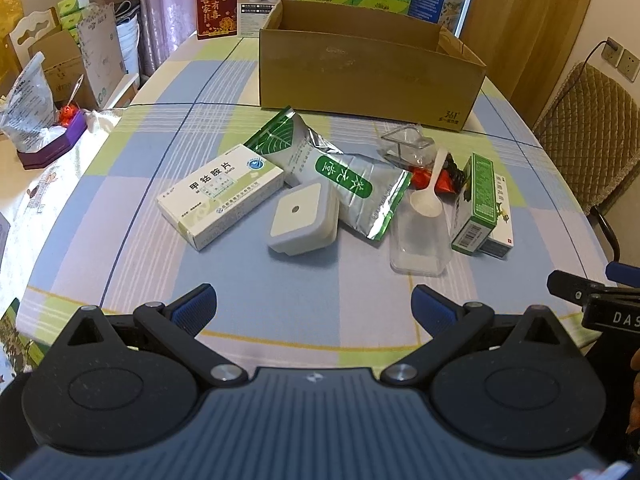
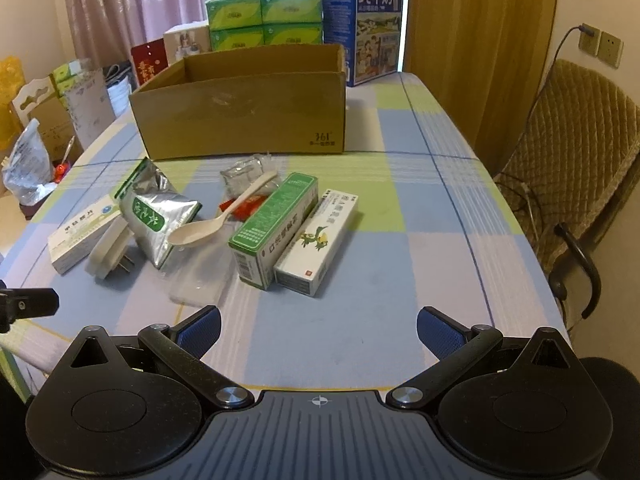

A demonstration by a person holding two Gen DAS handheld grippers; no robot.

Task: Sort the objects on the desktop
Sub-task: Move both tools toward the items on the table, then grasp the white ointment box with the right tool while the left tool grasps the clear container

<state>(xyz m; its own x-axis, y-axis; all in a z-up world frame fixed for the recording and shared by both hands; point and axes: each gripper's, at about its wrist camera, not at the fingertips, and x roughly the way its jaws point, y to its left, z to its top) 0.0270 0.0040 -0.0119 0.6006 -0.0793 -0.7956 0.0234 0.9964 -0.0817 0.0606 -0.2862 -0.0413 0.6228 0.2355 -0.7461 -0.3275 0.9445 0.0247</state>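
Hovering low over the bench [image 2: 460,216], the left hand-held gripper [image 1: 314,304] and right hand-held gripper [image 2: 319,330] both stand with jaws apart, holding nothing. Risk: ahead of them the objects overlap, so closing on one may drag its neighbour. The plastic spoon [image 2: 216,222] lies across a clear tray [image 1: 420,240]; the foil pouch [image 1: 340,180] is crinkled and slippery. Farther ahead stands the open cardboard box [image 2: 244,120].

Checked tablecloth [image 2: 400,280], quilted chair [image 2: 568,152], pink curtain [image 2: 132,4], wall sockets [image 2: 600,46], green tissue packs [image 2: 264,20], blue milk carton [image 2: 368,20]
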